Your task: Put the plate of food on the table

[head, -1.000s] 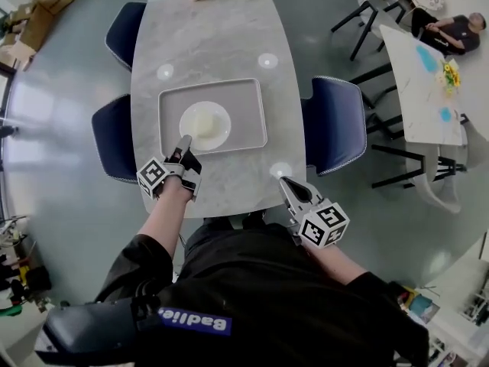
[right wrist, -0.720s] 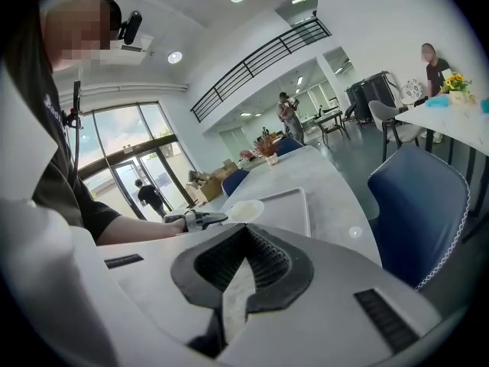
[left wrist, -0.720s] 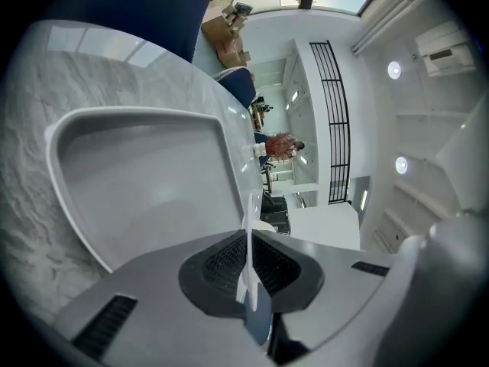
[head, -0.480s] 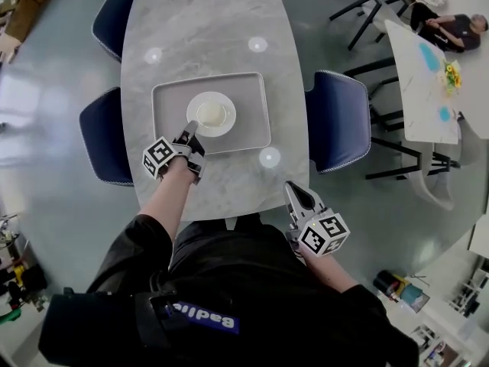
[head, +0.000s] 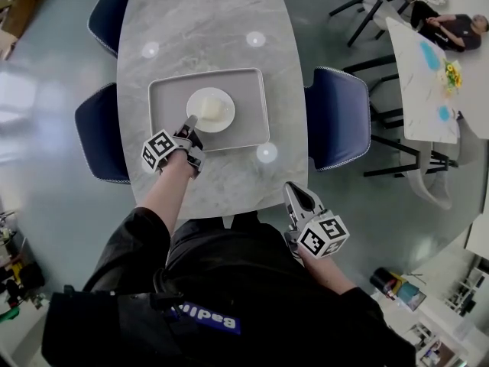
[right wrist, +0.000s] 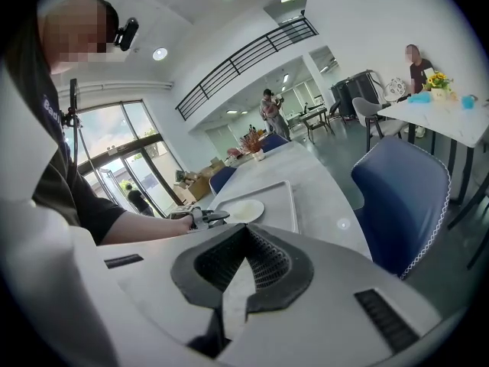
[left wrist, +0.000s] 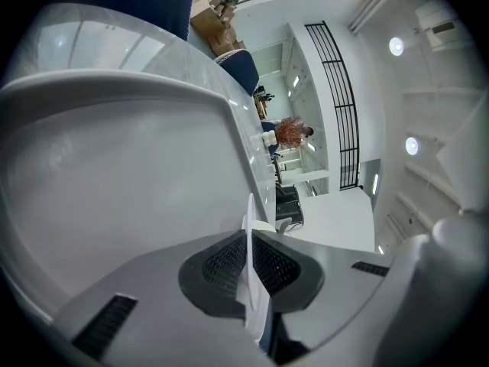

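A white plate [head: 210,109] with a pale mound of food [head: 215,111] rests in the grey tray [head: 164,105] on the marble table [head: 206,29]. My left gripper [head: 190,121] is shut on the plate's near rim. In the left gripper view the thin white rim [left wrist: 250,235] stands edge-on between the jaws [left wrist: 250,260], with the tray [left wrist: 114,167] spread out behind. My right gripper [head: 290,189] is shut and holds nothing, at the table's near right corner. The right gripper view [right wrist: 244,232] shows the plate [right wrist: 241,210], the tray [right wrist: 281,205] and the left gripper [right wrist: 206,218].
Blue chairs stand at the table's right [head: 338,117] and left [head: 95,132], [head: 113,17]. Small bright round spots [head: 267,153] dot the tabletop. A second white table [head: 428,75] with chairs and a seated person [head: 451,25] is at the far right.
The head view has pulled back, so the table looks smaller. My left gripper has stayed on the plate's near rim. The right gripper has drifted slightly back from the table edge.
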Demonstrator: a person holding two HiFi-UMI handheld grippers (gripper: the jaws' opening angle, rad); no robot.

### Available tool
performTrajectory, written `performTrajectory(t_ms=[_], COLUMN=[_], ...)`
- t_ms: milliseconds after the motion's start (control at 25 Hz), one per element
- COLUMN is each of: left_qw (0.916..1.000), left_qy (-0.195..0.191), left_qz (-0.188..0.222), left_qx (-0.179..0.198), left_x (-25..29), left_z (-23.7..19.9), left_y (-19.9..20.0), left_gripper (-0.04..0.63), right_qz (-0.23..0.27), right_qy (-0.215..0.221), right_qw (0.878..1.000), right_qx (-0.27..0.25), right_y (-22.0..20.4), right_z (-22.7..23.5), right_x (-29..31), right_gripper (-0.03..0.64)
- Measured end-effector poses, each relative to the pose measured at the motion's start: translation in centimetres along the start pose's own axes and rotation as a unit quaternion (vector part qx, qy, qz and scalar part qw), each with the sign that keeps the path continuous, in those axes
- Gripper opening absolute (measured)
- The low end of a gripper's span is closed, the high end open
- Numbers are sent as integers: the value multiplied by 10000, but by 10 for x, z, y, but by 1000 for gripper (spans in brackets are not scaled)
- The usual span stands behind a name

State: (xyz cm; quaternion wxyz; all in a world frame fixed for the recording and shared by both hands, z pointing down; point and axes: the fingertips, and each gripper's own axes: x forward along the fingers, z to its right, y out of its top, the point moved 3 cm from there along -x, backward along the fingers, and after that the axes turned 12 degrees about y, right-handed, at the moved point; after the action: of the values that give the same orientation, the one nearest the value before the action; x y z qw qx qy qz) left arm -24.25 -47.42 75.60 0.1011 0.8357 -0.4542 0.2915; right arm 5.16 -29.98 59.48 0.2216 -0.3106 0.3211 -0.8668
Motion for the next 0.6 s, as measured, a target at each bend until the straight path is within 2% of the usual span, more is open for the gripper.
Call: performTrajectory(t_ms=[240,600], left_qw=[9994,9901], left_qy=[240,827], left_qz=[111,37], left_qx=[224,1130], left_x=[-1,-2], left_z=[1,6], left_y=[5,8], left_gripper=[23,23], right_qz=[-44,-102], right_qy=[79,183], right_qw=[9999,9997], right_qx=[-43,-116], right_y=[-4,-9], right_z=[-6,-15], right_x=[0,-2], right_gripper=[11,11])
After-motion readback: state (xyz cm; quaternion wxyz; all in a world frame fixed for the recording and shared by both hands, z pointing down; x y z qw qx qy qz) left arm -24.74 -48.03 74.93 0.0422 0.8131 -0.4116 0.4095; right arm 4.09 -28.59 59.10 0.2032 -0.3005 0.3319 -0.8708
